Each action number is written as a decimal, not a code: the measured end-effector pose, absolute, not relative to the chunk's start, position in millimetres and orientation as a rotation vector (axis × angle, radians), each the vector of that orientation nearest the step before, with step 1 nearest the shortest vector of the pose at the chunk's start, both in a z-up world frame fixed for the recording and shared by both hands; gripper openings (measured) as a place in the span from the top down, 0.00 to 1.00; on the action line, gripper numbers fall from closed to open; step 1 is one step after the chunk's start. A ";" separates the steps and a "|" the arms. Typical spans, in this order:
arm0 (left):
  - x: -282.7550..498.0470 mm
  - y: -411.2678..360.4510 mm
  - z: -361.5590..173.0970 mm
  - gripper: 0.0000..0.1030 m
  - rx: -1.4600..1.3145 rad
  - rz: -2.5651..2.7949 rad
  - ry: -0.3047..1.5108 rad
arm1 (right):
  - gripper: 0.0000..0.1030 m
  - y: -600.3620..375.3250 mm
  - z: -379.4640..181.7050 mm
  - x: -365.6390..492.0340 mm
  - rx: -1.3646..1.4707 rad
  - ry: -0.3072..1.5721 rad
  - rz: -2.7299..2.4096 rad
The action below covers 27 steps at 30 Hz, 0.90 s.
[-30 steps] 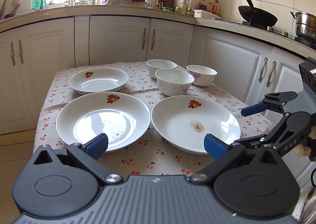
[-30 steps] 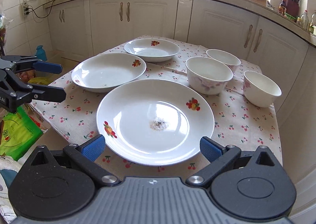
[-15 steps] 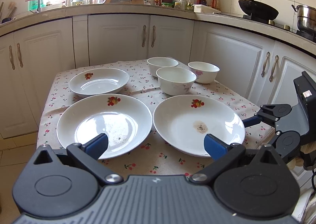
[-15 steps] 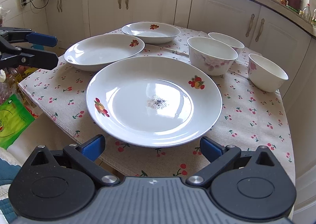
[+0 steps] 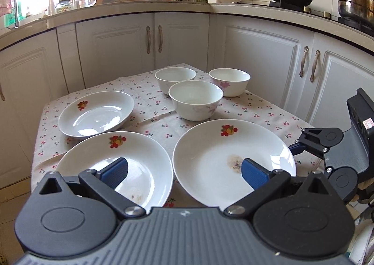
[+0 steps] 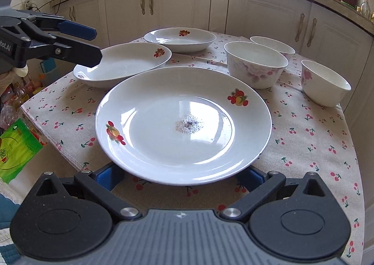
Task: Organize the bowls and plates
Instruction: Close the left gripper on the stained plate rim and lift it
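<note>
Right now six white dishes sit on the desk [image 6: 303, 148], which is covered by a cherry-print cloth. Three plates with fruit decals lie on its left half and three bowls stand grouped at the far right.

The right gripper [image 6: 180, 177] is low at the near edge, its jaws spread wide, with the blue fingertips [image 6: 109, 176] tucked just under the near rim of the nearest plate [image 6: 182, 122], one on each side. It has hold of nothing that I can see, and whether the pads actually touch the rim is hard to tell. That plate has a small greyish speckled stain in its centre.

The left gripper [image 5: 184, 171] hovers above the near edge as well, wide open and empty; in its own view one pad hangs over the left plate [image 5: 131, 159] and the other over the nearest plate. The left plate carries a few crumbs (near its front edge). Seen from the right wrist, the left gripper's fingers reach in from the side over that plate's rim.

Behind these lies the smaller plate [image 5: 95, 113], apart from the others. The largest bowl [image 5: 195, 100] stands just beyond the nearest plate, with the back bowl [image 5: 175, 78] and the pink-flowered bowl [image 5: 230, 81] close behind it.
</note>
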<state>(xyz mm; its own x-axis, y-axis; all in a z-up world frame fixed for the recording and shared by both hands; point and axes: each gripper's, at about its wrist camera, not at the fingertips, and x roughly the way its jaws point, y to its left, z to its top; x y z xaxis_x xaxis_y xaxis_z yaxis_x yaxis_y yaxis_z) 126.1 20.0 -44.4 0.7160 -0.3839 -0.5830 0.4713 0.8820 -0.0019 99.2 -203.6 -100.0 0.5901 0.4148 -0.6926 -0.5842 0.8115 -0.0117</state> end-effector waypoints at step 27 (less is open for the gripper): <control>260.2 -47.5 -76.0 0.02 0.304 -0.783 1.014 | 0.00 -208.3 -101.5 93.7 -0.250 0.686 0.585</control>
<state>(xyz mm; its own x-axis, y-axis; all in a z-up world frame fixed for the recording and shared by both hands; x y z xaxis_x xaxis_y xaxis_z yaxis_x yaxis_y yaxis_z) 260.2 -47.5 -76.0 0.2916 -0.4422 -0.8482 0.7088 0.6954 -0.1189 93.7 -208.3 -101.5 0.6225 0.4237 -0.6581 -0.5831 0.8119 -0.0289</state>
